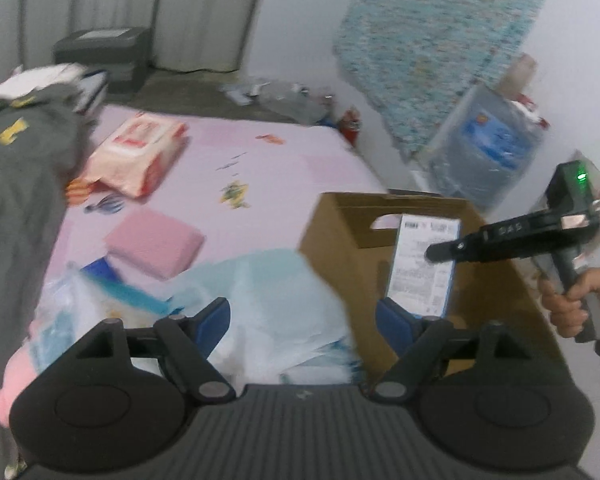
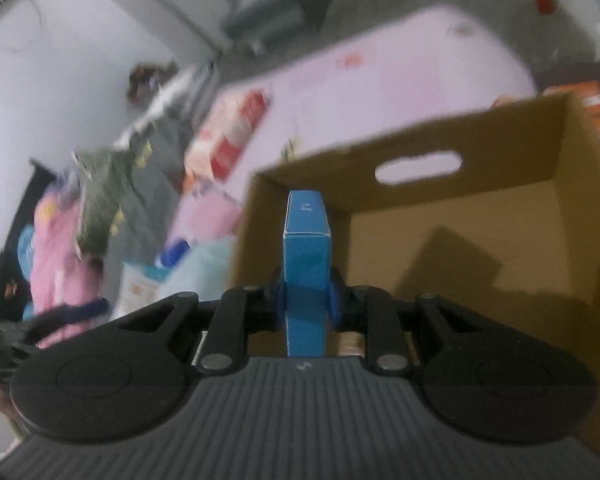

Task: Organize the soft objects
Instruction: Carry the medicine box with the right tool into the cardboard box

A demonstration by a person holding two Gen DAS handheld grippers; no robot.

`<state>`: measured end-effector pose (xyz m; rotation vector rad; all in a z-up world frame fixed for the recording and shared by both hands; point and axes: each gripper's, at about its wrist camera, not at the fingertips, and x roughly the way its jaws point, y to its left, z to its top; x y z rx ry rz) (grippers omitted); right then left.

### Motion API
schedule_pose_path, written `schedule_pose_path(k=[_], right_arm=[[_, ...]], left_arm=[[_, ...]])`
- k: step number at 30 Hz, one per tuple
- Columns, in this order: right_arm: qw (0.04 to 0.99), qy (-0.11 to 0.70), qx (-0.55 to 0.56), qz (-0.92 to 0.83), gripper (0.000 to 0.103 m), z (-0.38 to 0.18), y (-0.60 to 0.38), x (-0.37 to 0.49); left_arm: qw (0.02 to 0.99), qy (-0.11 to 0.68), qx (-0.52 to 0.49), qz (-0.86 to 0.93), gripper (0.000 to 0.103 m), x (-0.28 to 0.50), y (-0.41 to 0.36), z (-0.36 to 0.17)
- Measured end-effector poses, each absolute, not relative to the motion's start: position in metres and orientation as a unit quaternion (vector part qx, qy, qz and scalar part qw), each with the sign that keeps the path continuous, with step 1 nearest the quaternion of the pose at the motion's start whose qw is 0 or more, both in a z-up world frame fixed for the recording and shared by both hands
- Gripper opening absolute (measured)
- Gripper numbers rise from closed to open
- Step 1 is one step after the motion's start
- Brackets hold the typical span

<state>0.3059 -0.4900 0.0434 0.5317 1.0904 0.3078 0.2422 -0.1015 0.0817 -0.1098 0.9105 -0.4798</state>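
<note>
My right gripper [image 2: 308, 300] is shut on a flat blue carton [image 2: 306, 256] and holds it upright over the open cardboard box [image 2: 480, 152]. In the left wrist view the same carton [image 1: 422, 268] shows its white label side inside the box [image 1: 340, 248], held by the right gripper [image 1: 440, 252]. My left gripper [image 1: 304, 322] is open and empty, above a light blue plastic pack [image 1: 276, 300] beside the box. A pink sponge block [image 1: 156, 242] and an orange-white wipes pack [image 1: 136, 152] lie on the pink bed [image 1: 280, 160].
Grey clothing [image 1: 24, 184] is piled at the bed's left. A dark cabinet [image 1: 104, 52] stands by the curtain. A patterned mattress [image 1: 440, 40] leans on the wall, with bags [image 1: 488, 140] below it. Pink soft items [image 2: 60, 240] lie at left in the right wrist view.
</note>
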Motion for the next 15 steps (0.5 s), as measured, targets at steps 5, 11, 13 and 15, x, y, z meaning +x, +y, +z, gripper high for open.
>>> schedule_pose_path(k=[5, 11, 13, 15], right_arm=[[0.789, 0.554, 0.214, 0.156, 0.022, -0.014, -0.459, 0.351], [0.794, 0.579, 0.169, 0.075, 0.055, -0.035, -0.452, 0.361], [0.797, 0.579, 0.165, 0.049, 0.058, -0.037, -0.456, 0.356], [0.797, 0.577, 0.177, 0.035, 0.058, -0.040, -0.459, 0.348]], left_arm=[[0.867, 0.450, -0.066, -0.202, 0.081, 0.244, -0.080, 0.066], [0.872, 0.448, -0.059, -0.188, 0.081, 0.237, -0.065, 0.055], [0.875, 0.444, -0.054, -0.185, 0.081, 0.233, -0.061, 0.053], [0.877, 0.442, -0.051, -0.182, 0.081, 0.230, -0.058, 0.052]])
